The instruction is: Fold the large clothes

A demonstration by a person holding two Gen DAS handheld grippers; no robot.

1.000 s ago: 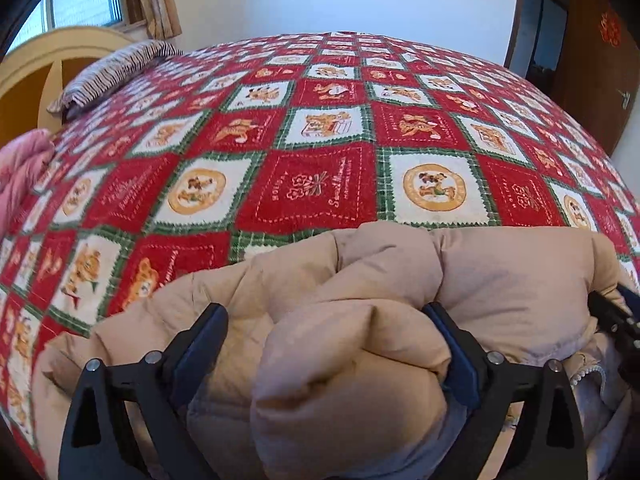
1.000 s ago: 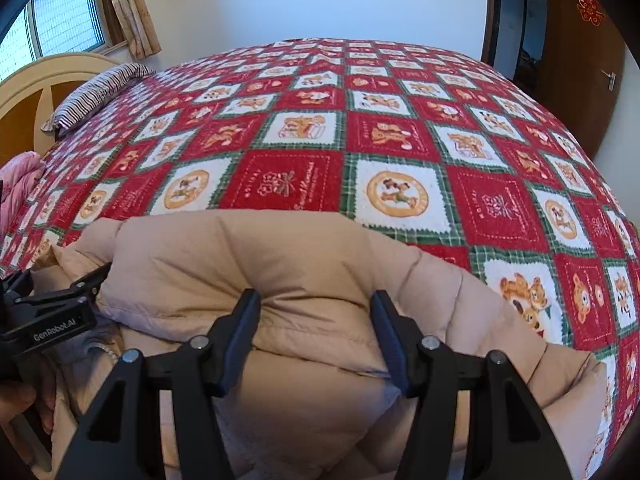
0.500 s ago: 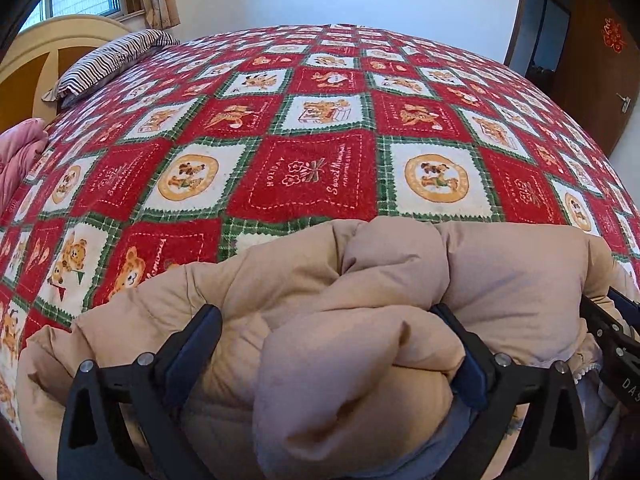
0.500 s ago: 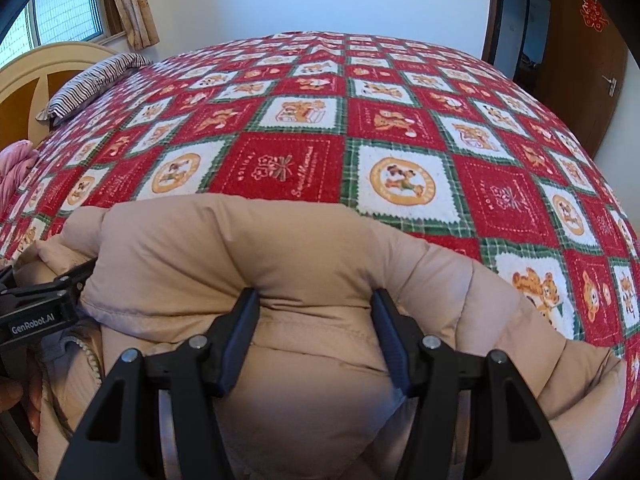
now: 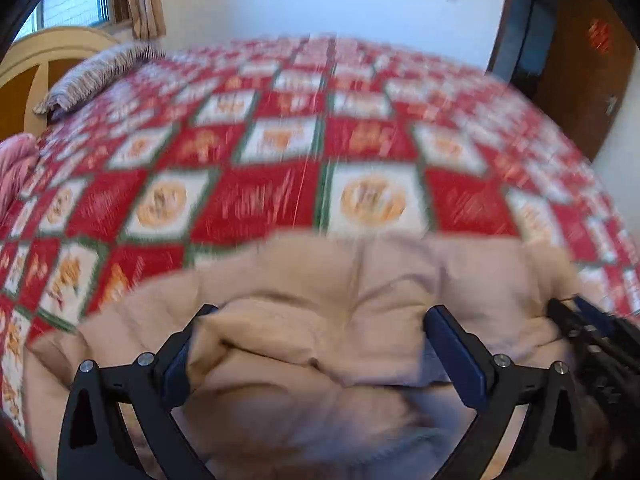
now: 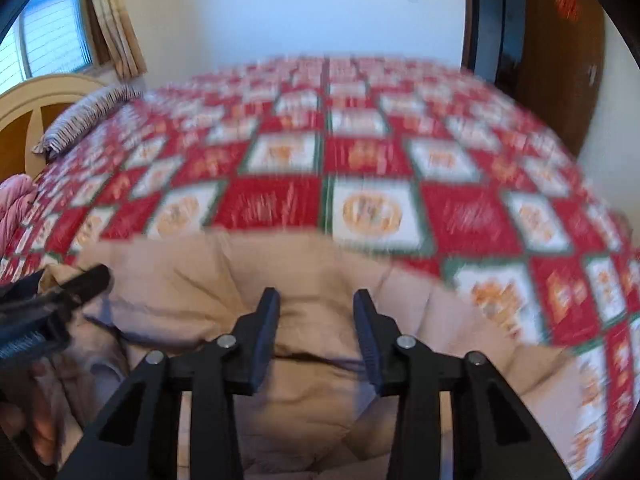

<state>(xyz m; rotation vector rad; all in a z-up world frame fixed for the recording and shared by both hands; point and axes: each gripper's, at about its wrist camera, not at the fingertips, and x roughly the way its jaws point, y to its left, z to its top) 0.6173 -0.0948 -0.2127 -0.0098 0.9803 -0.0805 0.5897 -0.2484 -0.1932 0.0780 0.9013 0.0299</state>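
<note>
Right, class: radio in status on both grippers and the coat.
Left gripper clamped on beige puffer coat. Right gripper closing on a fold. Bedspread ahead unobstructed.

Your quilt (image 5: 256,204) was smeared by motion blur in both views, its pictures unreadable. The jacket (image 5: 360,280) ran off the bottom edge, so its full shape stayed hidden. The pink bedding (image 6: 14,204) was cut by the left edge

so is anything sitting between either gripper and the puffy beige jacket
Nothing visible. The left gripper stands wide around a thick fold of the beige puffer jacket. The right gripper is closing on another bunch of it, with jacket alone between its jaws. The quilt beyond is bare.
</note>
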